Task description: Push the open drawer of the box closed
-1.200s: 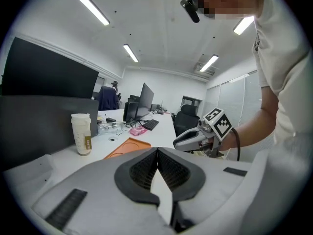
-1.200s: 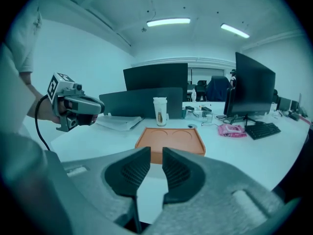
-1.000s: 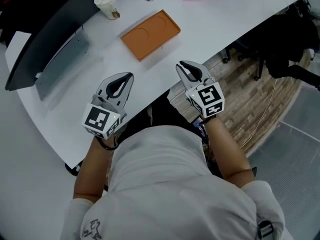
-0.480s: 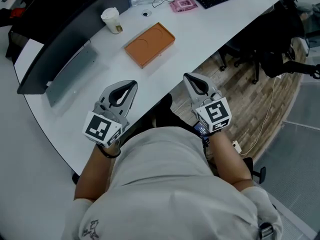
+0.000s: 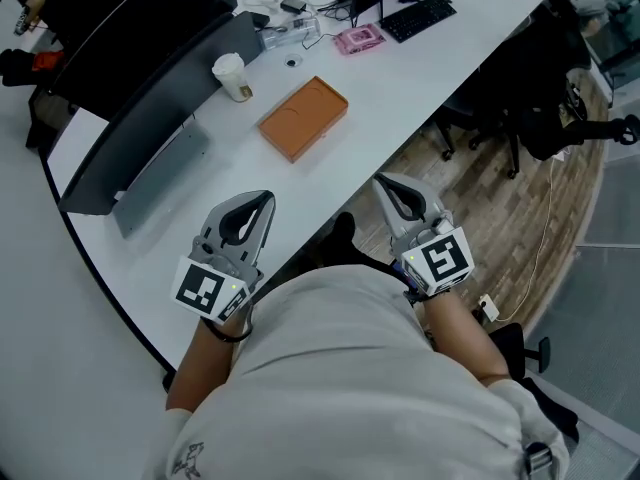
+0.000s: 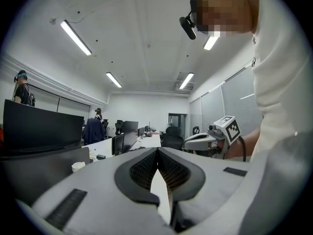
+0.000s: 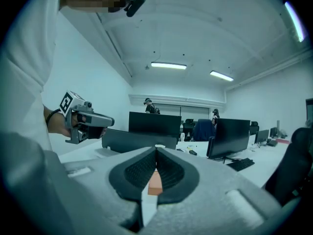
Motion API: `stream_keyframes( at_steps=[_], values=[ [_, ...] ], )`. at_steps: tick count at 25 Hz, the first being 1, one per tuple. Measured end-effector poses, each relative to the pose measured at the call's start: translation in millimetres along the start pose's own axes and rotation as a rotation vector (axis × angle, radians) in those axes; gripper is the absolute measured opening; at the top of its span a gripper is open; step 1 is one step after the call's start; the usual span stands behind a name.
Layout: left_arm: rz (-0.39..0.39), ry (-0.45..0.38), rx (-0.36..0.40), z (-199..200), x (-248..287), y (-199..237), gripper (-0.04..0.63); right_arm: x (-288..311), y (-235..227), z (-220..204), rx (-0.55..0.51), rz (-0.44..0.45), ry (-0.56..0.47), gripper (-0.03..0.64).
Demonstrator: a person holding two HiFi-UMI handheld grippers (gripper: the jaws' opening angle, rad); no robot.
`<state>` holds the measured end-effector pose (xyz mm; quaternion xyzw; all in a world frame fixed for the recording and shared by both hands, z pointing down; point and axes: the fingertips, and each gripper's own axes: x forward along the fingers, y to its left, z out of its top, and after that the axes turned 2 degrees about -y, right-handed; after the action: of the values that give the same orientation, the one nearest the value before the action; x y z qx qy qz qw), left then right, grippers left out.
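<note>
My jaws are clenched empty on both the left gripper (image 5: 260,202) and the right gripper (image 5: 384,182). The orange box (image 5: 303,118) lies flat on the white desk (image 5: 420,68), well apart from both, at one o'clock from my left tips and ten o'clock from my right.

From the near edge of the white worktop (image 5: 400,98) a broad bare stretch runs up to the orange box (image 5: 303,118), the one obstacle mid-surface. Behind it a paper cup (image 5: 232,76) stands near the dark partition (image 5: 140,118) walling the far edge (clutter, a keyboard (image 5: 418,18) included, crowds the far right end).
</note>
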<state>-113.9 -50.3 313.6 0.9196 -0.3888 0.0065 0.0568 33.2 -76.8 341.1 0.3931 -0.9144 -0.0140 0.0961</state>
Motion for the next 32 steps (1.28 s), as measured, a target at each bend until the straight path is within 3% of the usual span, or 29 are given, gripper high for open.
stream_keyframes(
  at_steps=[6,11,18,32],
  values=[
    [0.003,-0.026,0.008,14.5,-11.5,-1.4,-0.002,-4.4,8.1,17.5,-0.018,0.001,-0.008,0.003],
    [-0.041,-0.060,0.014,31.9,-29.1,-18.5,-0.002,-20.2,19.9,29.1,-0.012,-0.027,0.025,0.003],
    [-0.072,-0.069,-0.022,12.0,-40.1,-32.6,-0.002,-54.6,34.0,19.9,-0.032,-0.072,0.084,0.003],
    [-0.052,-0.026,-0.009,4.8,-34.6,-119.9,-0.002,-131.0,40.0,19.5,-0.067,0.061,0.024,0.003]
  ],
)
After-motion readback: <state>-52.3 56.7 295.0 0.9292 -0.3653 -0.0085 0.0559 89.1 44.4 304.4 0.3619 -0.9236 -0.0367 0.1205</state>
